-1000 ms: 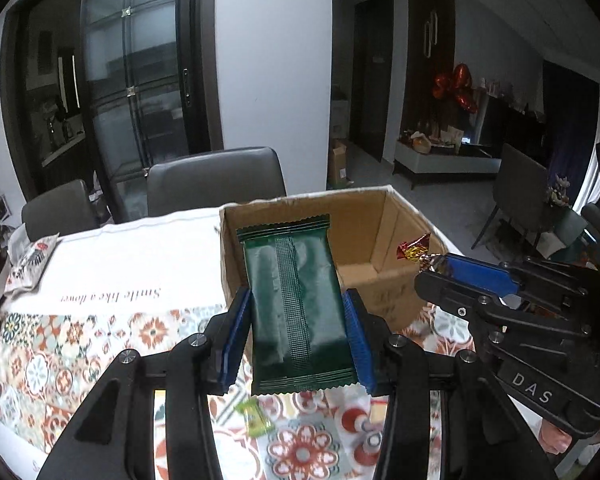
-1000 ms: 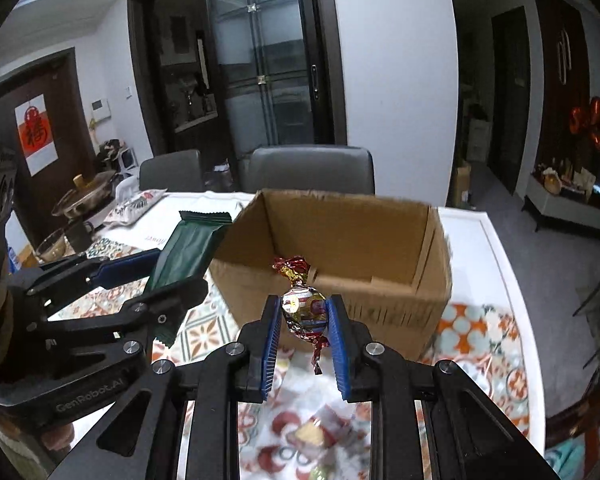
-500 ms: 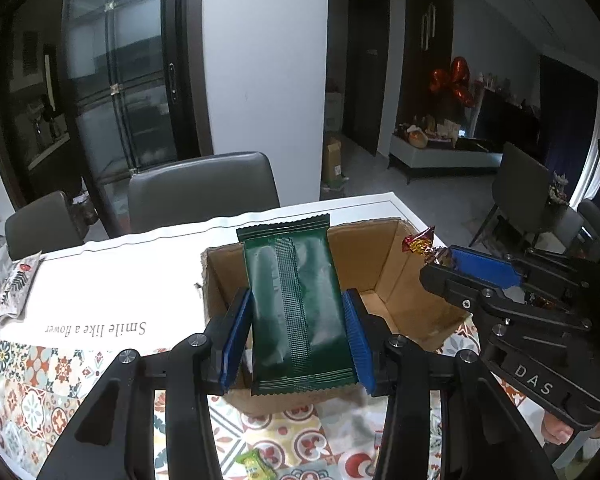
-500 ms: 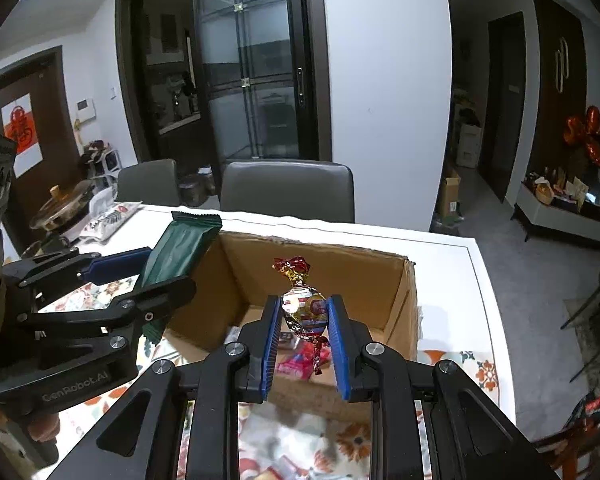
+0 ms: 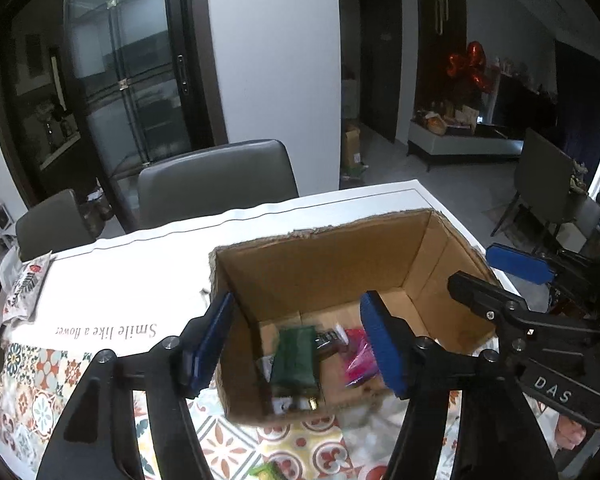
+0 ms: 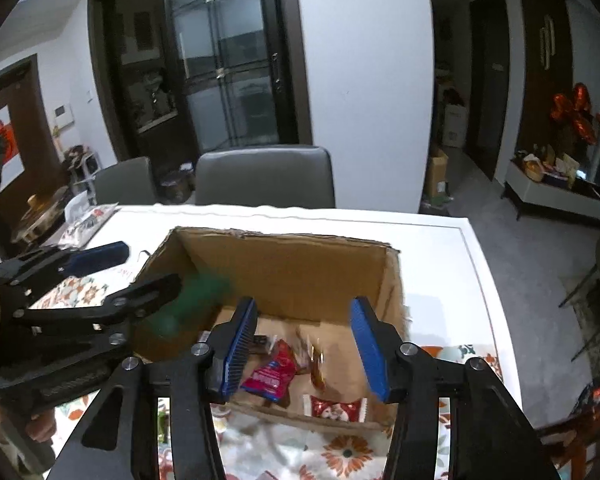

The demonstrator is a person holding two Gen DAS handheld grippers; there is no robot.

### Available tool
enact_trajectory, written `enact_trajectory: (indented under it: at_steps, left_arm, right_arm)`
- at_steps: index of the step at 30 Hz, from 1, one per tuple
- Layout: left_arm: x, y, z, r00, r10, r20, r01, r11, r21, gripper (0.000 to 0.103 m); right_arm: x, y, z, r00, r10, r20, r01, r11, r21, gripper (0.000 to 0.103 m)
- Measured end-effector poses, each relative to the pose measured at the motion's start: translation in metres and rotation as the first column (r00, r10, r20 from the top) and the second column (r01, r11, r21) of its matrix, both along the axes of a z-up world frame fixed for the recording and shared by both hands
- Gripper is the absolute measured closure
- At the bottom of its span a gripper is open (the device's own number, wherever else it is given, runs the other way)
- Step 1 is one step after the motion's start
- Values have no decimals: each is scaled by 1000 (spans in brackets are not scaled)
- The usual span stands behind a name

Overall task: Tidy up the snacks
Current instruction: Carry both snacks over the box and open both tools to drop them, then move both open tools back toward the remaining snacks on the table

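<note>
An open cardboard box (image 5: pixel 340 264) stands on the table under both grippers. My left gripper (image 5: pixel 296 340) hangs over its near left part with its jaws opening. The green snack packet (image 5: pixel 294 360) is free of the pads, blurred, down inside the box. In the right wrist view the green packet (image 6: pixel 196 304) is a smear beside the left gripper (image 6: pixel 136 276). My right gripper (image 6: pixel 304 348) is over the box (image 6: pixel 284 264), jaws opening, with nothing pressed between them. The foil-wrapped candy (image 6: pixel 316 364) is a blur just below them, beside a pink packet (image 6: pixel 272 372). The right gripper (image 5: pixel 496 276) shows at the right edge.
Two grey chairs (image 5: pixel 216 180) stand at the table's far side. A snack bag (image 5: pixel 24 284) lies at the far left on the white cloth. More wrappers (image 6: pixel 336 408) lie in the box, and a green wrapper (image 5: pixel 266 470) lies on the patterned tablecloth (image 5: pixel 40 396) near me.
Both grippers moved forward over the box and their jaws spread. The green packet left the left pads and the candy left the right pads; both are dropping into the box.
</note>
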State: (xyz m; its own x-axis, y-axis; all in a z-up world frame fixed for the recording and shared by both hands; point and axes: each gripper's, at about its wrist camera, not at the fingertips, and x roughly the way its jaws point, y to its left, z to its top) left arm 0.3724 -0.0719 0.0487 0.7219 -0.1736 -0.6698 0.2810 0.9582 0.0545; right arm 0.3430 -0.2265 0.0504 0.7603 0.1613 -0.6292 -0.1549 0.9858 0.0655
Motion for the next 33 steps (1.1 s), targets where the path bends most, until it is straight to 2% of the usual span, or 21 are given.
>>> enact_trajectory:
  at_steps: [4, 12, 19, 25, 33]
  left_arm:
    - [-27, -1, 4, 1000, -13, 25, 13, 1000, 2, 34]
    - [-71, -13, 6, 998, -64, 25, 65, 997, -42, 34]
    - [-112, -29, 0, 994, -87, 58, 88, 996, -18, 34]
    - [-135, -40, -21, 994, -108, -6, 107, 993, -41, 34]
    - [-154, -55, -57, 989, -105, -102, 103, 994, -28, 34]
  right_arm:
    - [-21, -3, 1, 1000, -6, 3, 6, 1000, -15, 53]
    - [-77, -13, 7, 999, -13, 41, 13, 1000, -1, 44]
    - [-118, -30, -5, 999, -13, 33, 13, 1000, 3, 44]
    - [-142, -45, -24, 1000, -23, 2, 23, 1000, 11, 44]
    - [-162, -55, -60, 996, -25, -81, 26, 1000, 14, 44]
